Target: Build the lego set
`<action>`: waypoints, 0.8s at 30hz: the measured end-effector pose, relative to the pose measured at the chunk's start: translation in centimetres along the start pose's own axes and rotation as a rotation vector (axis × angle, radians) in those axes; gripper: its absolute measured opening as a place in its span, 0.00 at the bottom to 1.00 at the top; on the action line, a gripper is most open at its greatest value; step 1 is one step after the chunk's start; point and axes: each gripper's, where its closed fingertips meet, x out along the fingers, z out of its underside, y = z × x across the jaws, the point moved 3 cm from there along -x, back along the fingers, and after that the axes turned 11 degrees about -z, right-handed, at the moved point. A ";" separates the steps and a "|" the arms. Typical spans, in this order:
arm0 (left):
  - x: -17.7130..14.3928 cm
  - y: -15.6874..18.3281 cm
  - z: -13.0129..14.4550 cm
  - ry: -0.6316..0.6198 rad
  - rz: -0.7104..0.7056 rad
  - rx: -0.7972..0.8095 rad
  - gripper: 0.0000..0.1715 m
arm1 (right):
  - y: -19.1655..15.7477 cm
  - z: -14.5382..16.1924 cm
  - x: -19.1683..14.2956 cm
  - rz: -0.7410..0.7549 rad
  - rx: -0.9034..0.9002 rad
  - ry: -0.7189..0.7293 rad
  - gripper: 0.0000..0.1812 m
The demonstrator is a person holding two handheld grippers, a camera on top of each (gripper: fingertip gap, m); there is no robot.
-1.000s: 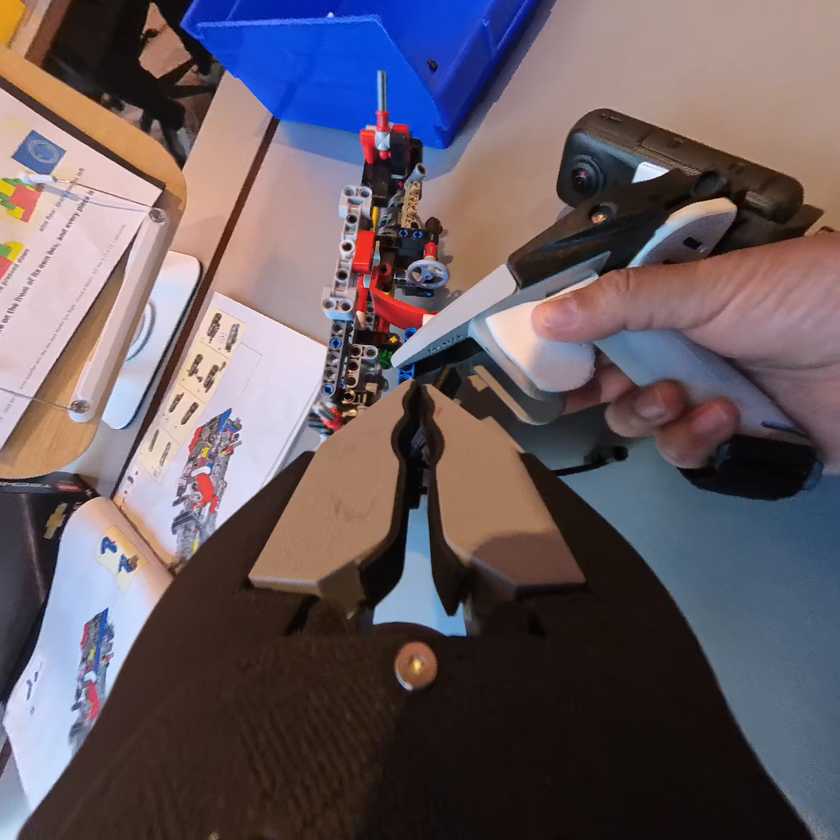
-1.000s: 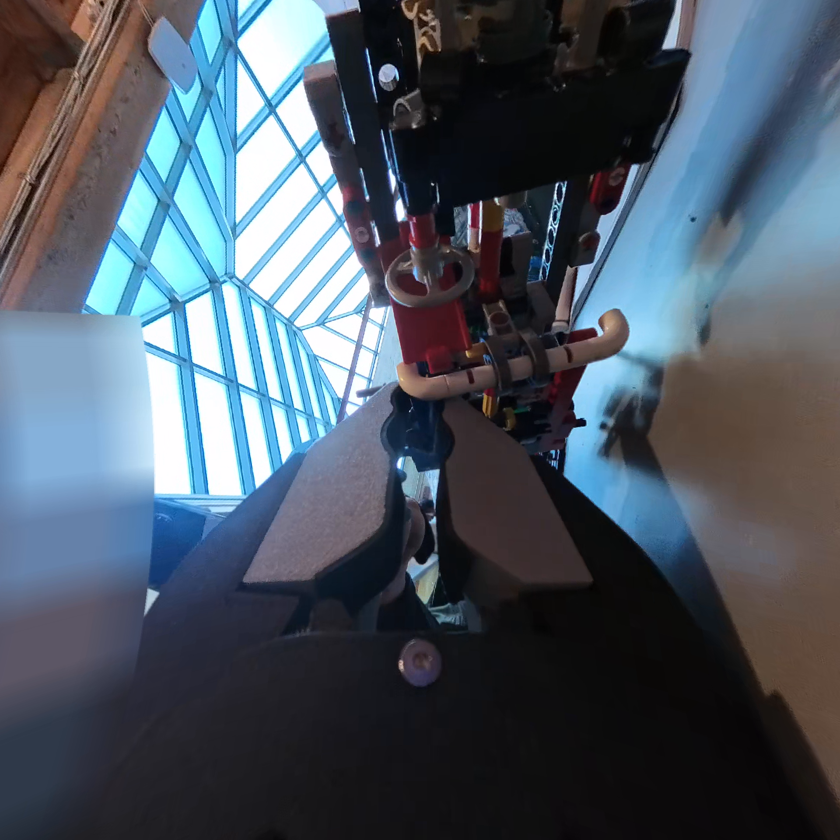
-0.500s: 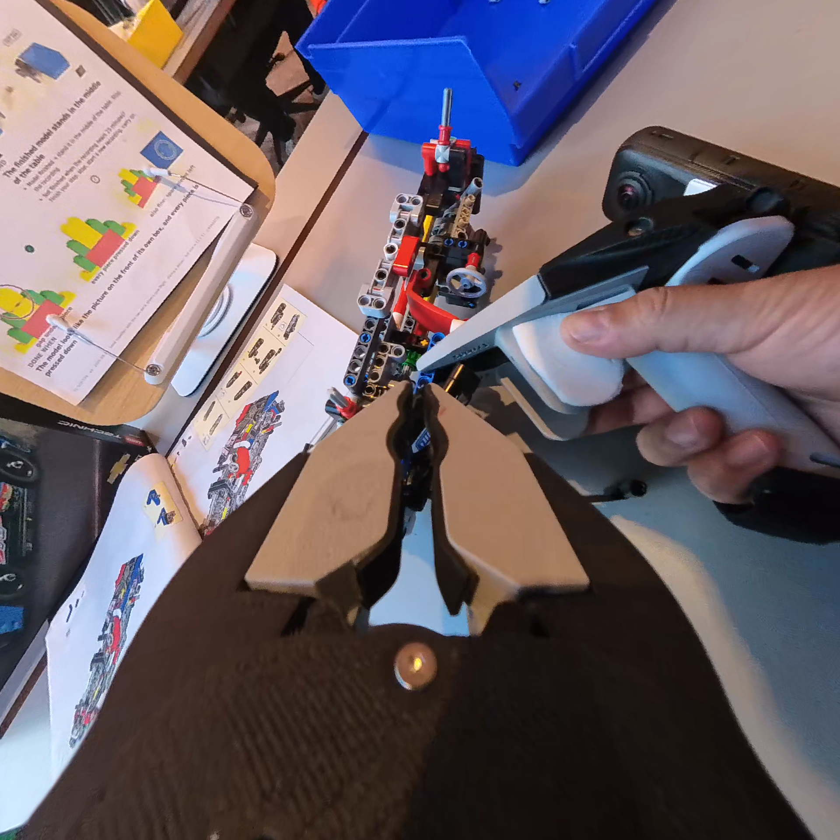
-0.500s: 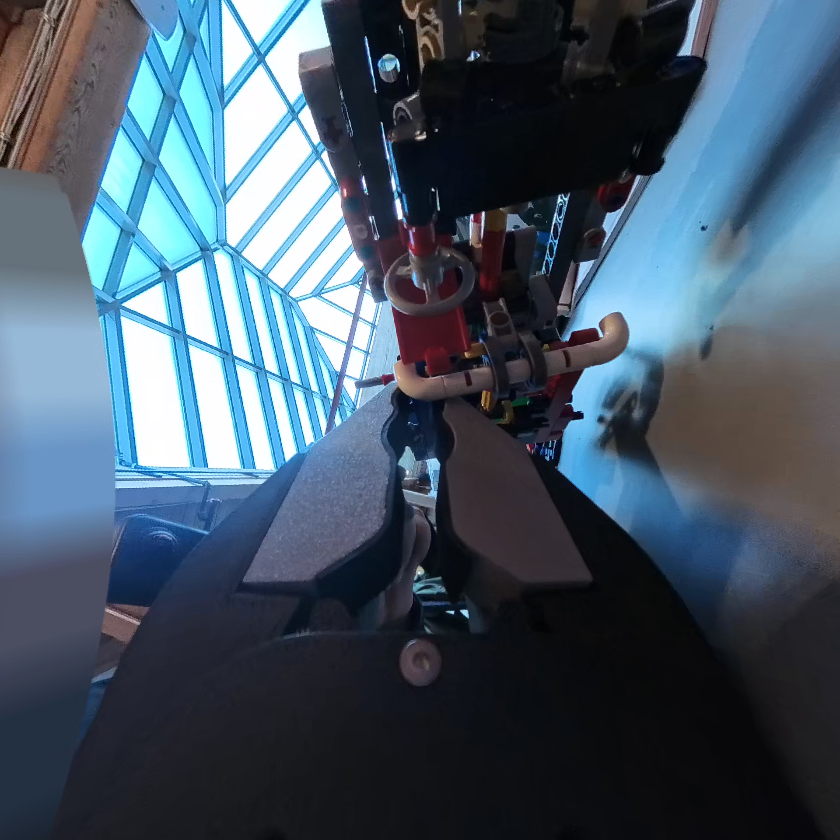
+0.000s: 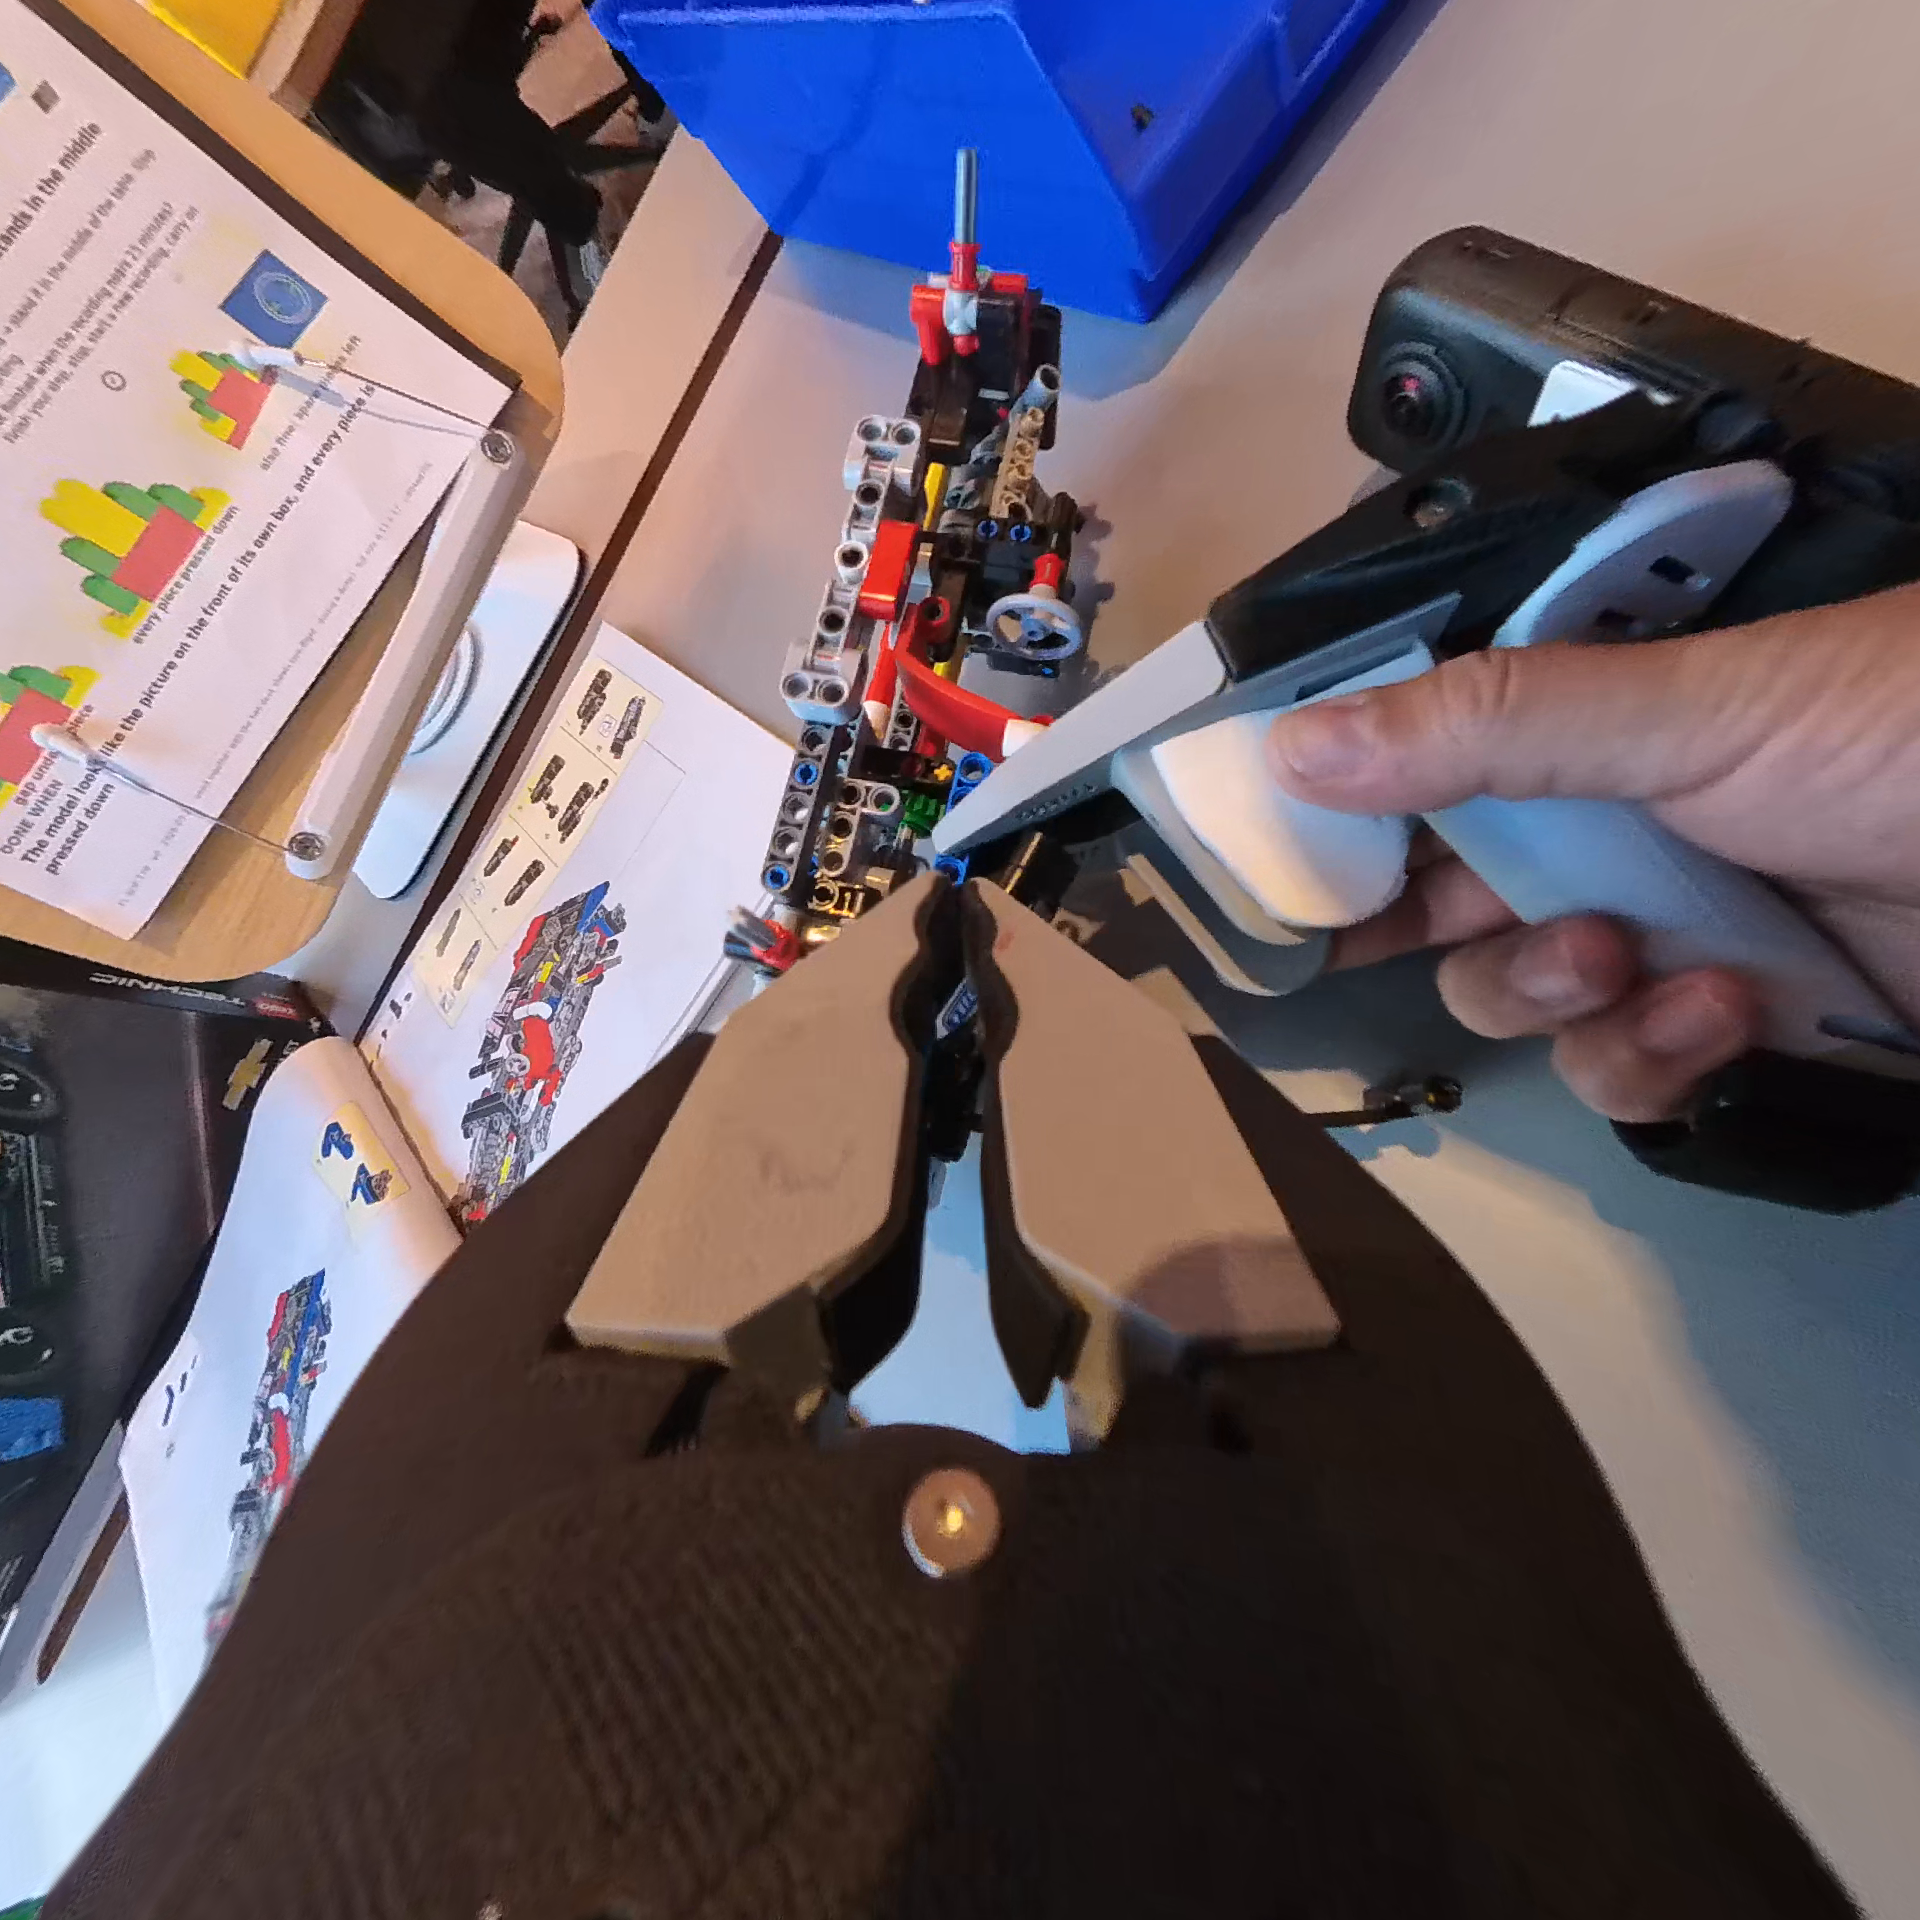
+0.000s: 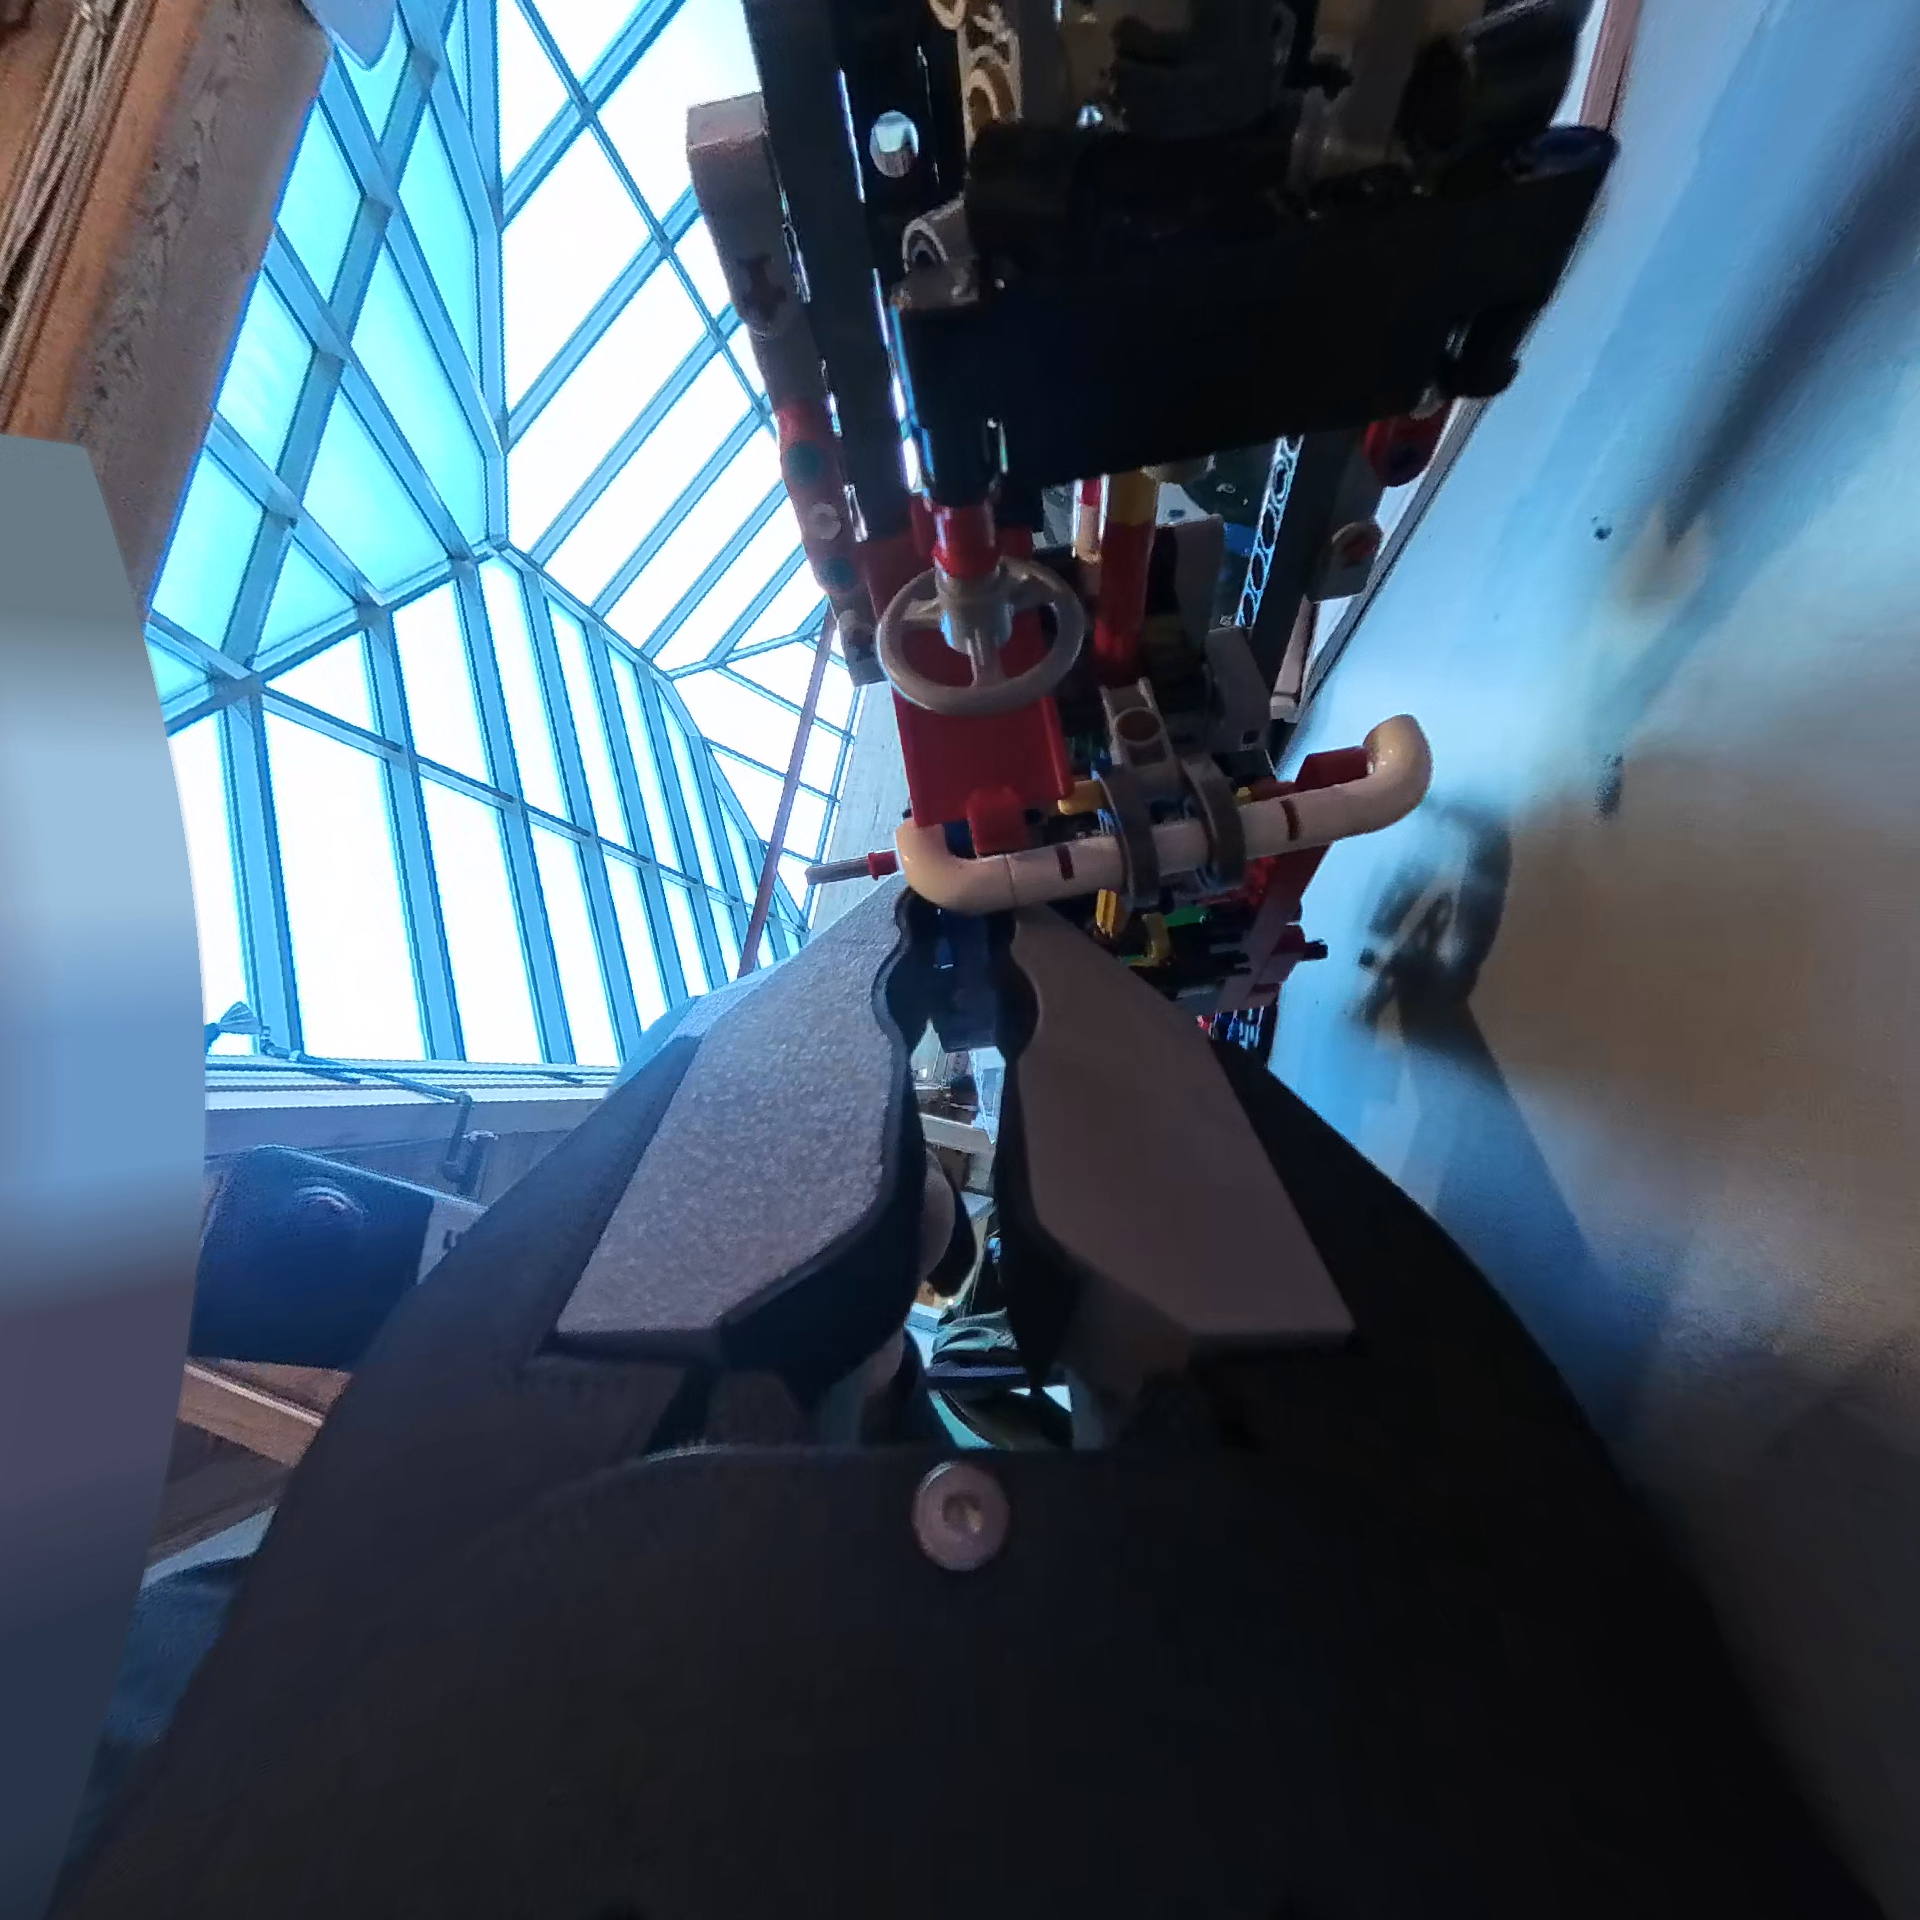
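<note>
The long lego chassis model (image 5: 914, 623), with grey beams, red parts and a grey steering wheel (image 5: 1032, 627), lies on the pale table (image 5: 1558, 1507). My left gripper (image 5: 951, 899) is shut at the model's near end, with a dark part with blue (image 5: 961, 1016) between its fingers. My right gripper (image 5: 971, 826), held by a hand (image 5: 1662, 748), comes in from the right to the same end. In the right wrist view it (image 6: 956, 914) is shut on a small dark piece with blue (image 6: 961, 987), just below the model's beige tube (image 6: 1164, 842) and steering wheel (image 6: 977, 644).
A blue bin (image 5: 987, 125) stands just beyond the model. An open instruction booklet (image 5: 623, 883) lies to its left, beside a printed sheet on a wooden stand (image 5: 208, 520) and a black box (image 5: 104, 1143). The table (image 6: 1662, 935) fills the right side of the right wrist view.
The left wrist view has swung a little, left then back, with the model staying at the fingertips. Both grippers stay shut at the model's near end. The right gripper has hardly moved.
</note>
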 end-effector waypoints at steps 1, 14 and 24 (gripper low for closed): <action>0.1 0.0 0.0 -0.012 -0.002 0.012 0.00 | 0.0 0.0 0.0 0.004 -0.003 -0.001 0.02; 0.3 0.2 0.3 -0.081 0.042 0.021 0.04 | 0.3 -0.2 -0.3 0.005 -0.010 -0.013 0.02; 0.1 -0.1 0.1 -0.088 0.107 -0.063 0.02 | 0.6 -0.2 -0.8 0.007 -0.021 -0.027 0.02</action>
